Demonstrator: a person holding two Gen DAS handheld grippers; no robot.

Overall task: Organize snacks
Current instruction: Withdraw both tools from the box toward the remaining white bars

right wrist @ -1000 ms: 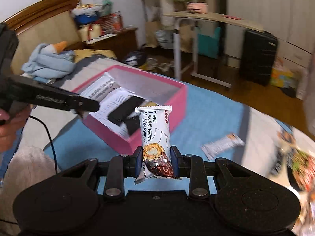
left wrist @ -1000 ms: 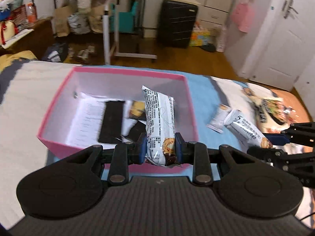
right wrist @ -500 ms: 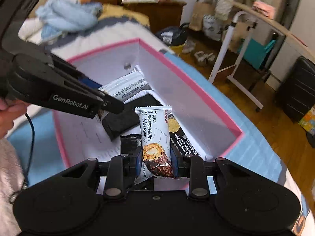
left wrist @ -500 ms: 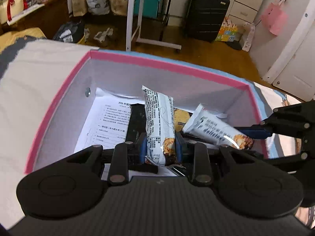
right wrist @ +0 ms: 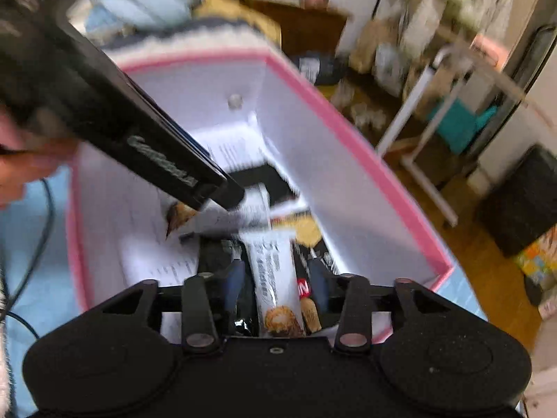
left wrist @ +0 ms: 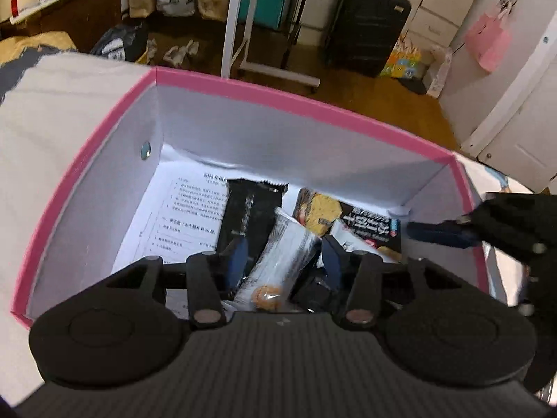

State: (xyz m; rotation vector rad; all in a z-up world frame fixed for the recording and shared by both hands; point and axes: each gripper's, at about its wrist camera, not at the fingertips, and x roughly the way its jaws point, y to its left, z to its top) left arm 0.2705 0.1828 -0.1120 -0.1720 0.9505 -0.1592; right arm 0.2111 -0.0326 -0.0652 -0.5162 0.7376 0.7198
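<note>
Left gripper (left wrist: 283,261): jaws just parted; white snack bar (left wrist: 283,261) loose between them, leaning right.
Right gripper (right wrist: 275,284): likewise just opened around its bar (right wrist: 276,278), long axis pointing forward.
Place: both inside pink box (left wrist: 278,99).

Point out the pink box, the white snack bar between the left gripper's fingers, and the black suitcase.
pink box (left wrist: 296,99): left wrist view, far rim.
white snack bar (left wrist: 289,244): left wrist view, wrapper's middle.
black suitcase (left wrist: 365,24): left wrist view, front face.
</note>
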